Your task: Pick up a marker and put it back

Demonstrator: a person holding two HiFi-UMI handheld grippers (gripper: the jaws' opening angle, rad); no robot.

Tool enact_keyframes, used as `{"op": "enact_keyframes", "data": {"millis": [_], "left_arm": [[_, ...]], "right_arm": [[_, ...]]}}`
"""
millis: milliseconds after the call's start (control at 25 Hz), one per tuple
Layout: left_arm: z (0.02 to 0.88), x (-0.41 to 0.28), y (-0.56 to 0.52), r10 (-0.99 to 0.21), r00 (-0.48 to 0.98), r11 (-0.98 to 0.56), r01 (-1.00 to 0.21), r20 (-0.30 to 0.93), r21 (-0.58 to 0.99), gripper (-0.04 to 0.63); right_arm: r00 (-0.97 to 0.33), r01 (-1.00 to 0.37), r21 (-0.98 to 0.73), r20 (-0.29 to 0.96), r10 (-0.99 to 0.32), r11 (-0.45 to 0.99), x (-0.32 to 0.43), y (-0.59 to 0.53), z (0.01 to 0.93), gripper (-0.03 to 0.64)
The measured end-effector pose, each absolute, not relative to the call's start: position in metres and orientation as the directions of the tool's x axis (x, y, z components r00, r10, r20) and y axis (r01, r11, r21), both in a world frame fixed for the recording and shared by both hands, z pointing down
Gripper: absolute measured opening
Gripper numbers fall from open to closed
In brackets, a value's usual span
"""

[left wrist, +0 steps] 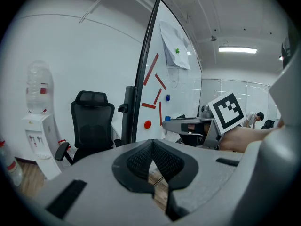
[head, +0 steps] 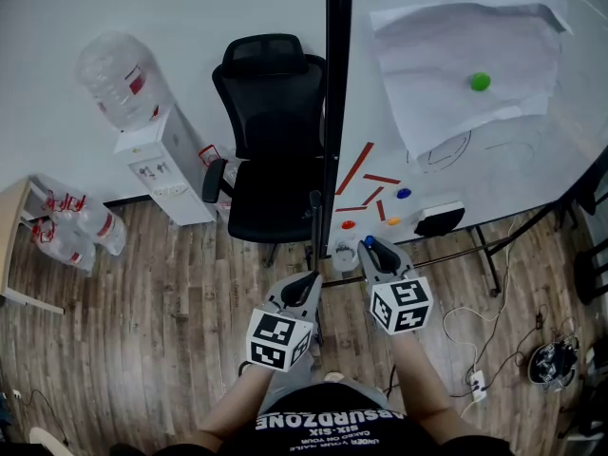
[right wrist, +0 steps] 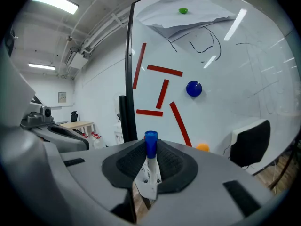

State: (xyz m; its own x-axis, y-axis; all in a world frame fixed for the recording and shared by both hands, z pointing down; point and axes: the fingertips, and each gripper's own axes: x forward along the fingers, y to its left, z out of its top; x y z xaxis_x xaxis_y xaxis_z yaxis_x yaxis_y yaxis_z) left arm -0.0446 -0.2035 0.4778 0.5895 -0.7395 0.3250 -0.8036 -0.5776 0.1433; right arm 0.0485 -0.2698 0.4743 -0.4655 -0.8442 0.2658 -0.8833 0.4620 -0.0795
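We have the whiteboard (head: 366, 93) ahead, its black left-edge post (head: 337, 112) rising between the two grippers. Left of that post stands a black office chair (head: 268, 150). Beyond it is a white water dispenser (head: 161, 174) with a clear bottle (head: 119, 79) on top, and we can't tell what's inside the bottle. More bottles (head: 76, 226) lie at the far left of the wooden floor.

On the board, a creased paper sheet (head: 465, 60) hangs near the top under a green magnet (head: 481, 81). Red strips (head: 356, 167) cluster near the left edge, with a blue magnet (head: 404, 194) and two orange magnets (head: 348, 224) beside them. An eraser (head: 440, 218) sits close to the bottom edge.

The right gripper (right wrist: 151, 149) is clamped on the marker (right wrist: 149, 166), held in the air just off the board's lower left corner. The marker's long axis runs along the jaws, with its blue cap out front toward the board and its white barrel trailing back between the pads. The left gripper (left wrist: 153, 147) hangs beside it, short of the post, jaws together with nothing between them.
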Motion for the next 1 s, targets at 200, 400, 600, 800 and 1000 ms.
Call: {"op": "enact_keyframes", "data": {"millis": [200, 400, 600, 800, 1000], "left_arm": [[0.479, -0.045, -0.202, -0.738, 0.592, -0.58, -0.802, 0.325, 0.143, 0.006], [0.478, -0.045, -0.203, -0.736, 0.595, -0.584, -0.799, 0.323, 0.142, 0.006], [0.479, -0.044, -0.203, -0.734, 0.597, -0.586, -0.798, 0.324, 0.141, 0.006], [0.482, -0.047, -0.202, -0.736, 0.592, -0.58, -0.801, 0.328, 0.145, 0.006], [0.481, -0.048, -0.201, -0.738, 0.591, -0.579, -0.803, 0.327, 0.145, 0.006]], "right_arm": [[-0.454, -0.888, -0.068, 0.293, -0.841, 0.456, 0.048, -0.266, 0.485, 0.066], [-0.446, -0.889, -0.053, 0.316, -0.837, 0.454, 0.047, -0.264, 0.494, 0.066], [-0.433, -0.886, 0.002, 0.354, -0.829, 0.463, 0.044, -0.263, 0.505, 0.066], [-0.43, -0.886, 0.0, 0.376, -0.821, 0.464, 0.043, -0.262, 0.513, 0.066], [-0.421, -0.887, 0.011, 0.397, -0.816, 0.463, 0.043, -0.261, 0.518, 0.066]]}}
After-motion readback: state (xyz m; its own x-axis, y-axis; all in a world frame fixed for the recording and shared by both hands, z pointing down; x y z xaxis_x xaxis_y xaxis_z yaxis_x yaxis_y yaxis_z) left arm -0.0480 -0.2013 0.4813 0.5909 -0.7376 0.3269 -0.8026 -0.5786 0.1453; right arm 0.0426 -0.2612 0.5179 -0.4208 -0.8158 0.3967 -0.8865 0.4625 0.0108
